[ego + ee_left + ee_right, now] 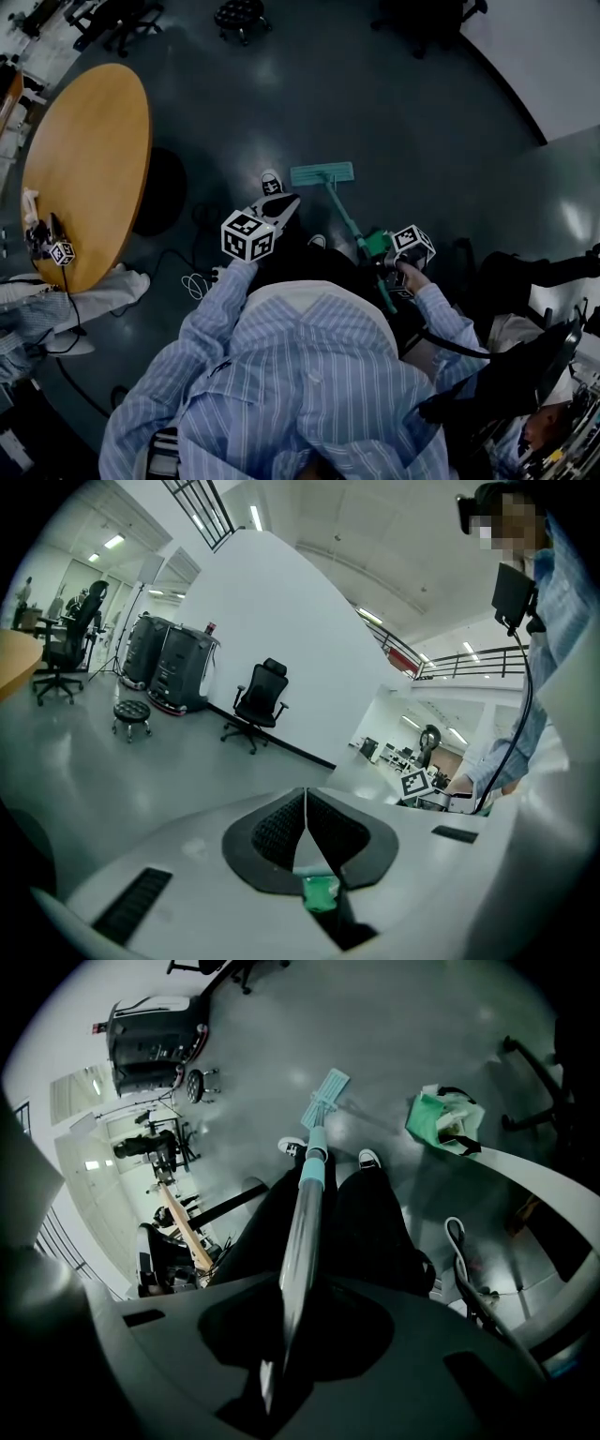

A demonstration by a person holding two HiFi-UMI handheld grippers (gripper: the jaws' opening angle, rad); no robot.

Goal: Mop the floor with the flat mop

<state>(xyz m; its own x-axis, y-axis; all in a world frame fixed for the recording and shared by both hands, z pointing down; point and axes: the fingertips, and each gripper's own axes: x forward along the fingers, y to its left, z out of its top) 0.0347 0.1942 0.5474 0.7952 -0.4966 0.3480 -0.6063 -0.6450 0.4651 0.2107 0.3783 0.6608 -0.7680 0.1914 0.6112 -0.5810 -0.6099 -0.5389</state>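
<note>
Indoors, a person in a striped shirt [300,375] stands on a grey floor [403,112] with the right gripper [390,257] pinching the handle of the flat mop [345,214]. Its teal pad [322,173] lies flat on the floor, just right of the person's shoe [271,181]. The left gripper [305,829] is raised off the mop, jaws pressed together. A round wooden counter [94,159] stands at left.

The head view looks steeply down from high above the floor [412,112]. The right gripper view looks down along the flat mop [302,1222], very close to it. Both see the shoes [271,182]. The left gripper view faces sideways across the room, toward a white wall [281,621].
</note>
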